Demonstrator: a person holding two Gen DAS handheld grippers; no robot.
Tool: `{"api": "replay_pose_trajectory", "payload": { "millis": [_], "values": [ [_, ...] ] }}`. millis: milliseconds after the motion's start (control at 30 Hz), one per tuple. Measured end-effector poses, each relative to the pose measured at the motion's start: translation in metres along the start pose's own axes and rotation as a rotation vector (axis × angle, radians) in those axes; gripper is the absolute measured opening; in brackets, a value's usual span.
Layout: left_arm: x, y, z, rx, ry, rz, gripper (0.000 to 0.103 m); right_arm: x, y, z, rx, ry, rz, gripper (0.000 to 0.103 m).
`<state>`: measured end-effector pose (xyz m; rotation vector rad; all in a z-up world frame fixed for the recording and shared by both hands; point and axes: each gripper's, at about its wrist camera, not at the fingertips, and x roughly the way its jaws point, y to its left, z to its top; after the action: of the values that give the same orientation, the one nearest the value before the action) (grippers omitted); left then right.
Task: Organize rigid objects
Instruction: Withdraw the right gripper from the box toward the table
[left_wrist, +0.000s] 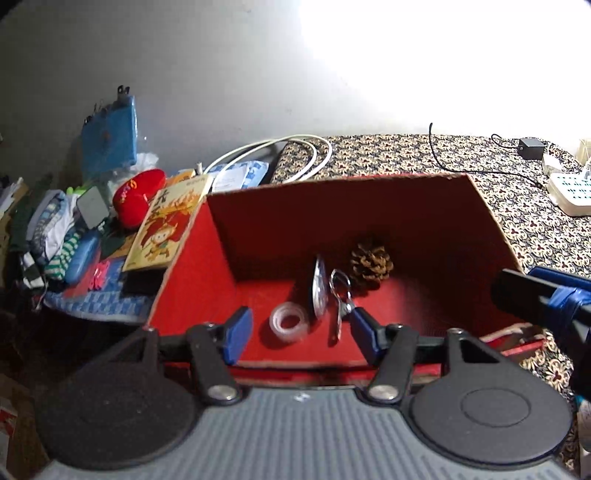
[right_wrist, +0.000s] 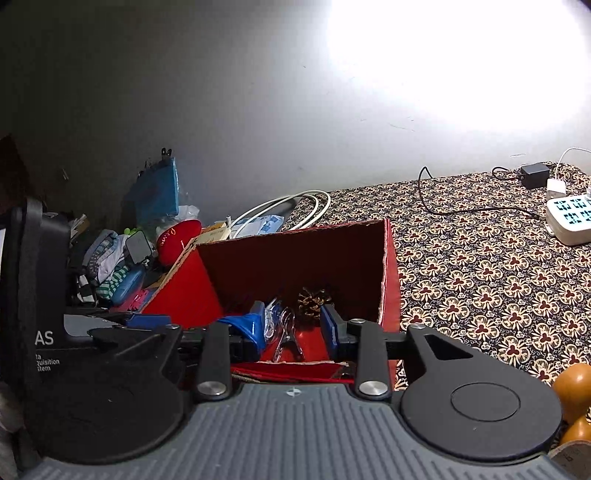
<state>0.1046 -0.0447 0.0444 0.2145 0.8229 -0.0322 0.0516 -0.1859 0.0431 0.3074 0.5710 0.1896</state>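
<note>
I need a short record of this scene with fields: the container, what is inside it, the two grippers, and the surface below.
container: open red box, standing on the patterned cloth
inside: pine cone, roll of clear tape, metal clip, clear plastic piece
left gripper: open, holds nothing, over the near edge of the box
right gripper: open, holds nothing, over the near edge of the box
beside the box: book and clutter on its left, white power strip on its right

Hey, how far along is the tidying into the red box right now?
Done: pine cone, tape roll and metal clip lie in the red box. In hand: nothing; left gripper and right gripper are open. Left: wooden pieces outside.
</note>
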Motion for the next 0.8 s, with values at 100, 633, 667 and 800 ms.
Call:
{"api": "replay_pose_trajectory", "payload": {
  "millis": [100,633,667,800],
  "values": [
    [-0.006,-0.002,-0.008,-0.011,0.016,0.003,0.062,-0.006,-0.002,-0.006,-0.004,0.006,0.006,0.016],
    [-0.030,-0.018,-0.043,-0.049,0.064,0.031,0.063,-0.025,-0.021,-0.038,0.048,0.094,0.042,0.018],
    [-0.029,-0.019,-0.045,-0.048,0.072,0.028,0.063,-0.026,-0.022,-0.040,0.053,0.101,0.043,0.018],
    [-0.027,-0.027,-0.052,-0.041,0.100,0.020,0.063,-0.027,-0.027,-0.048,0.069,0.127,0.041,0.019]
  ]
}}
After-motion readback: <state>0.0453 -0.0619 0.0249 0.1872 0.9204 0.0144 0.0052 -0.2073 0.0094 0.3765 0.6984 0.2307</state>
